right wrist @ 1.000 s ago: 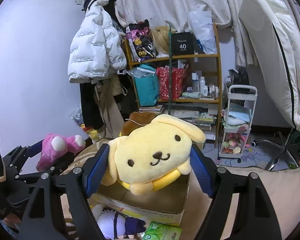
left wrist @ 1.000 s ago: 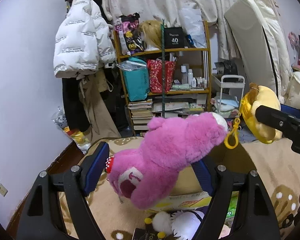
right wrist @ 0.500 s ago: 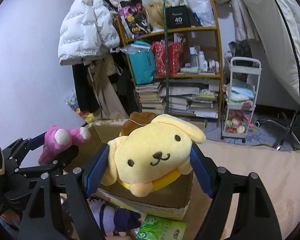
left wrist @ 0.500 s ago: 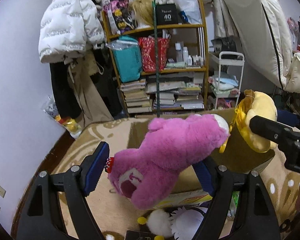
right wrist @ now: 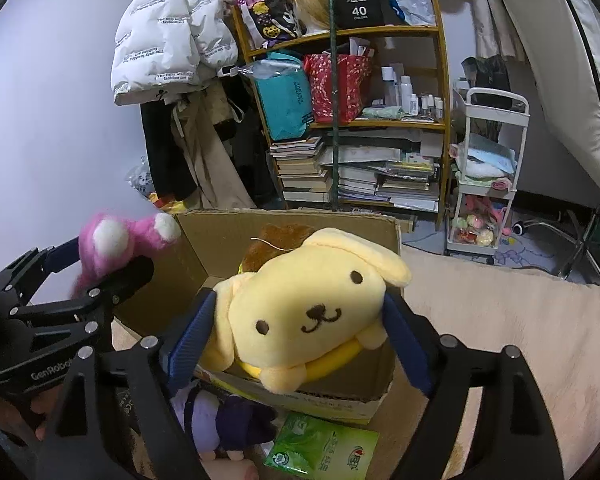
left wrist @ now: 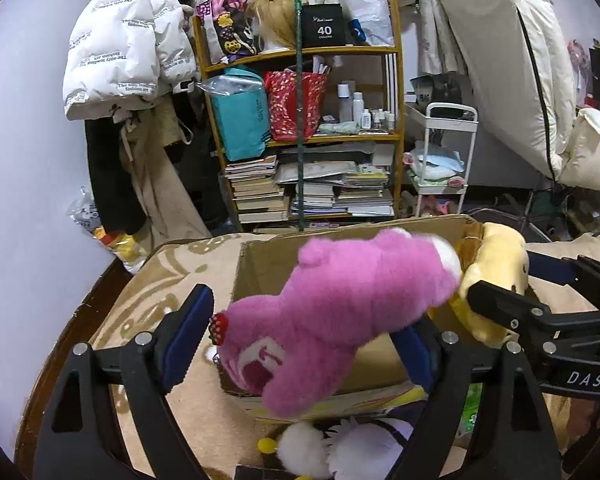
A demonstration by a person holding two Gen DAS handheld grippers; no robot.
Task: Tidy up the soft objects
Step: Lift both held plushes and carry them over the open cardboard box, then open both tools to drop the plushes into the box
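I see beige patterned blanket (left wrist: 148,280) as surface; cardboard box (left wrist: 260,264) on it; behind, white jacket (left wrist: 124,52), wooden shelf (left wrist: 396,92), white cart (left wrist: 448,160); my left gripper (left wrist: 304,340) clamps pink plush (left wrist: 340,308) over box; my right gripper (right wrist: 300,328) clamps yellow dog plush (right wrist: 312,304) over box; purple plush (right wrist: 228,420), green packet (right wrist: 324,448) lie before box.
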